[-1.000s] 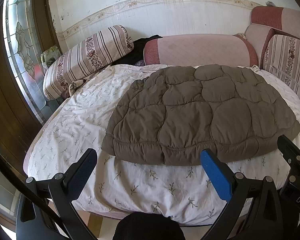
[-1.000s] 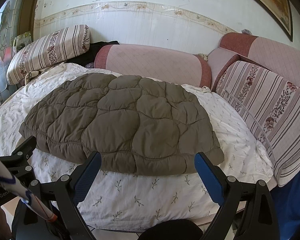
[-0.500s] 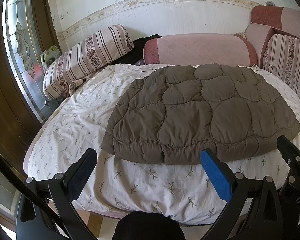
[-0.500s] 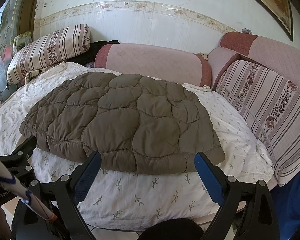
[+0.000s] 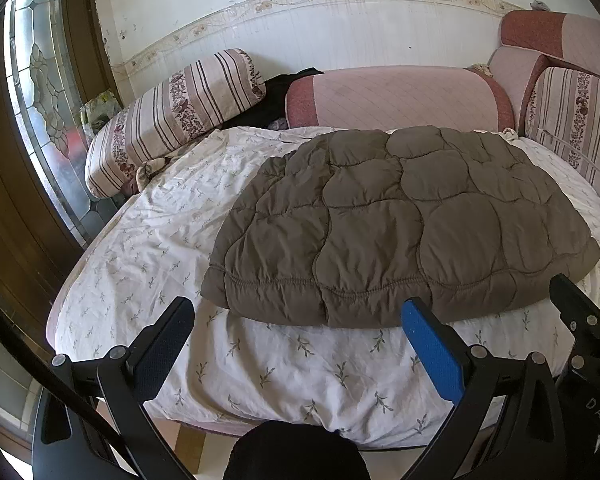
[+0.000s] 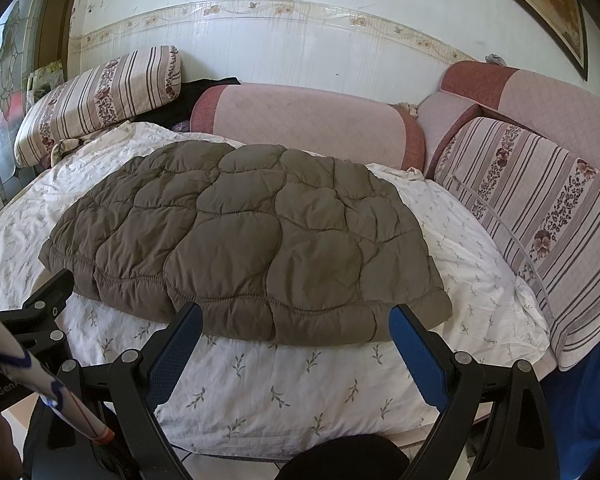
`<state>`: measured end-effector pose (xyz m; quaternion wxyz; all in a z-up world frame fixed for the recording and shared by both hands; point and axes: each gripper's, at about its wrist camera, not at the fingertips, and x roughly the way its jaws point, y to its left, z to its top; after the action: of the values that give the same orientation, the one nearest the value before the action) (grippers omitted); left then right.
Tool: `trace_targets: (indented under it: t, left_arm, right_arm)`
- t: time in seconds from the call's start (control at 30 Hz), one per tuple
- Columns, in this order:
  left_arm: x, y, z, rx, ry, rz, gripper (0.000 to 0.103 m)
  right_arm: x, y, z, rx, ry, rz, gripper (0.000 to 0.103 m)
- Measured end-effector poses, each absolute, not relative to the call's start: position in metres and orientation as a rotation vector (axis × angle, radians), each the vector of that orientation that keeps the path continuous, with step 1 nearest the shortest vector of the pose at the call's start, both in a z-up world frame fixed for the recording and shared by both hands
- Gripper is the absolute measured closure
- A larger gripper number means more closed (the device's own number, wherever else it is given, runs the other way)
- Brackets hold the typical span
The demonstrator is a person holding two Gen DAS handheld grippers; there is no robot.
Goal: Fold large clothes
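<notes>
A brown quilted padded garment (image 5: 396,224) lies spread flat on a bed with a white leaf-print sheet (image 5: 292,360). It also shows in the right wrist view (image 6: 252,240). My left gripper (image 5: 298,320) is open and empty, held just short of the garment's near hem, toward its left part. My right gripper (image 6: 294,324) is open and empty, at the near hem toward its right corner. Neither touches the cloth. Part of the right gripper (image 5: 580,320) shows at the right edge of the left wrist view.
Pink and striped cushions (image 6: 308,120) line the far side and the right side (image 6: 540,216) of the bed. A striped bolster (image 5: 172,112) and dark cloth (image 5: 284,88) lie at the back left. A glass door (image 5: 40,92) stands left.
Both views have crept very slightly; the garment sits a touch lower in frame. Both grippers stay open and the garment has not moved.
</notes>
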<state>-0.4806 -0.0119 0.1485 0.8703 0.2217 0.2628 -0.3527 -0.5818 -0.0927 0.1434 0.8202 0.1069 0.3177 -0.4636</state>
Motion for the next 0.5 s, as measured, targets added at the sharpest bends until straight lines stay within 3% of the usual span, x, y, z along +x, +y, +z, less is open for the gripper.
trace_targets:
  t: [0.5]
  left_arm:
    - [-0.4813,-0.0123,0.1481,0.465,0.549,-0.74,0.0]
  right_arm:
    - [-0.581,-0.091,0.1429,0.229,0.676,-0.985,0.006]
